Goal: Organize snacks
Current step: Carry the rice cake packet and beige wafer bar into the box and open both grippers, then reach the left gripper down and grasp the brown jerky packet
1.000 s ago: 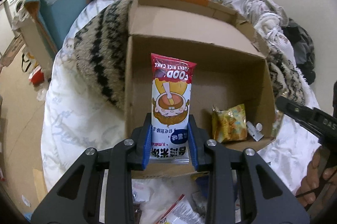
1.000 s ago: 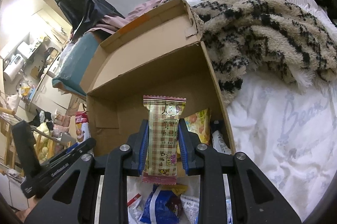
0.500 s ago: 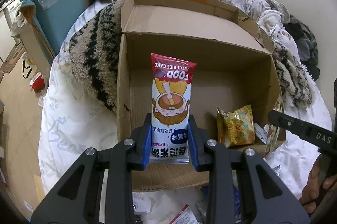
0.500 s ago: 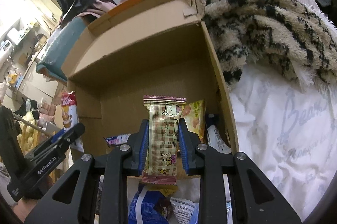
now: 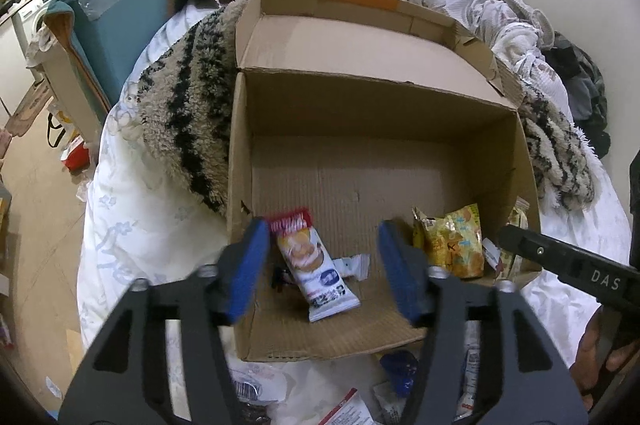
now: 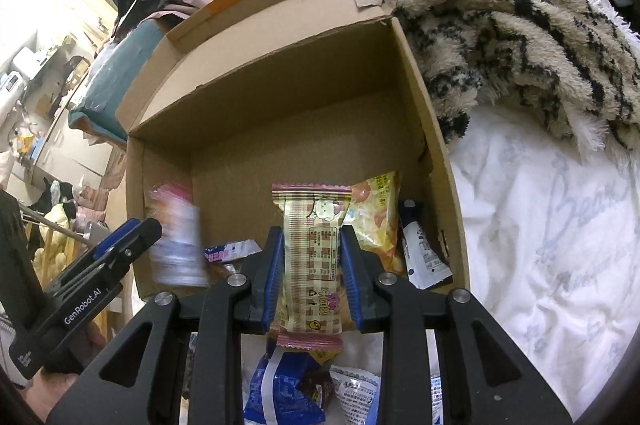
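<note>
**Rice cake packet let go into the box; pink wafer packet waits its turn**

The rice cake packet [image 5: 316, 265], white with a red top, lies inside the cardboard box [image 5: 240, 153] near its front left corner, slanted, with its red end toward the left wall. In the right wrist view this packet looks blurred, so I judge it is not yet at rest. It lies partly over a small white wrapper [image 5: 354, 267]. The left claw [image 5: 322, 267] stands wide and holds nothing, its blue pads [image 5: 250, 261] on both sides of the packet and apart from it. This wide stand fits a drop from above the front edge of the box.

The pink wafer packet [image 6: 313, 257] is upright and gripped at its middle by the right claw [image 6: 312, 277], which is narrow around it. It is held over the front edge of the box, near the right side, probably so that it can fall beside the yellow snack bag [image 6: 378, 221] and the dark and white sachet [image 6: 422, 253] in the front right corner.

Half a second before, the left claw was closed on the rice cake packet and held it upright; now the claw is wide and the packet is down in the box. The right claw holds its packet as before, and the box looks closer.

More packets [image 6: 286, 385] lie on the bed [image 6: 540, 225] before the box, so much sorting is left.
</note>
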Action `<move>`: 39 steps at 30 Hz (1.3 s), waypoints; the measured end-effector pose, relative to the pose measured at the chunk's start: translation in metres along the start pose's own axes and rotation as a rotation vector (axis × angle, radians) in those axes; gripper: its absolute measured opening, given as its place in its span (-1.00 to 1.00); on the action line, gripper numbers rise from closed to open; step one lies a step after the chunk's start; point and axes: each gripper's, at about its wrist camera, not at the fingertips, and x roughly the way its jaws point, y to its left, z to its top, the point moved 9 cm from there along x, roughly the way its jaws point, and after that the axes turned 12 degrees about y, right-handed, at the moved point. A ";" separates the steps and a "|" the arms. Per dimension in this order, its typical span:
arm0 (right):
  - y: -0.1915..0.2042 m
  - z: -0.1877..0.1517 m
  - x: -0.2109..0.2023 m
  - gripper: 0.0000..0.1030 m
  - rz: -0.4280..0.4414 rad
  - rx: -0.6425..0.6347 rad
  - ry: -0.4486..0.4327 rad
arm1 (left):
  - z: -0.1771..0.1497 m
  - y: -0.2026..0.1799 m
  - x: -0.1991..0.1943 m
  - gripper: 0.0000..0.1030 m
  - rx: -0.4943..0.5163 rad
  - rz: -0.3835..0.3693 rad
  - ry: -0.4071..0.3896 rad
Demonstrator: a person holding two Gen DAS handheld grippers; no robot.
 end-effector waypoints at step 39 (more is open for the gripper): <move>0.009 -0.043 -0.064 0.55 0.009 -0.009 -0.062 | -0.048 0.023 -0.060 0.91 -0.033 0.033 -0.022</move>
